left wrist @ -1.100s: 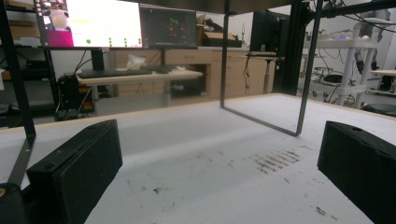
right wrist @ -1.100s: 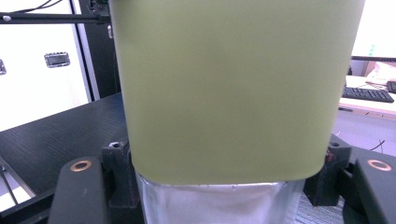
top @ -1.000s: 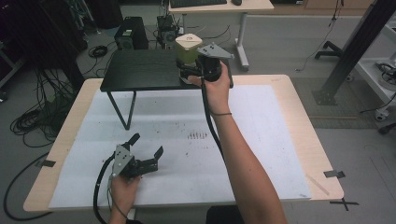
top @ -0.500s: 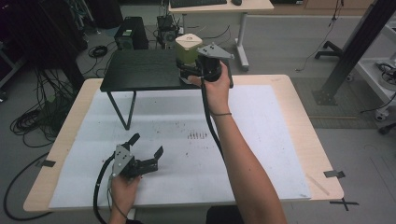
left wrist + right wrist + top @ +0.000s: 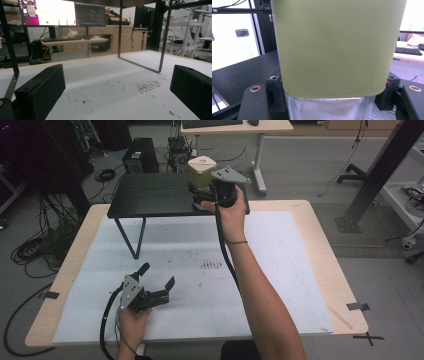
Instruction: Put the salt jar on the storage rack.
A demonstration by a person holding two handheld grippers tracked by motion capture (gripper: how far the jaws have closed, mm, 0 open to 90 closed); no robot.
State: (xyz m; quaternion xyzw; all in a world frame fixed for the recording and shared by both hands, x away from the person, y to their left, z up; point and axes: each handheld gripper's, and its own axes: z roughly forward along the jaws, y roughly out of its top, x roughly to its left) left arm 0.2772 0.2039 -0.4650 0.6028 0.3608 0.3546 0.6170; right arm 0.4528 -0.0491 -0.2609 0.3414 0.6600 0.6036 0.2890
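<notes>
An olive-green container (image 5: 201, 178) with a cream lid stands upright on the right part of a small black raised table (image 5: 150, 196). My right gripper (image 5: 199, 196) is shut on its lower part, a jaw on each side. Up close in the right gripper view, the container (image 5: 337, 47) has a green upper body and a clear, silvery base, with my right gripper (image 5: 332, 102) around that base. My left gripper (image 5: 158, 275) rests open on the white paper at the front left, with nothing between its jaws. In the left gripper view, bare paper lies between the spread jaws of my left gripper (image 5: 117, 97).
White paper (image 5: 280, 265) with dark smudges (image 5: 211, 265) covers the wooden table. The black table's thin metal legs (image 5: 160, 37) stand ahead of the left gripper. Desks, monitors and cables surround the table. A black post (image 5: 372, 175) stands at the right.
</notes>
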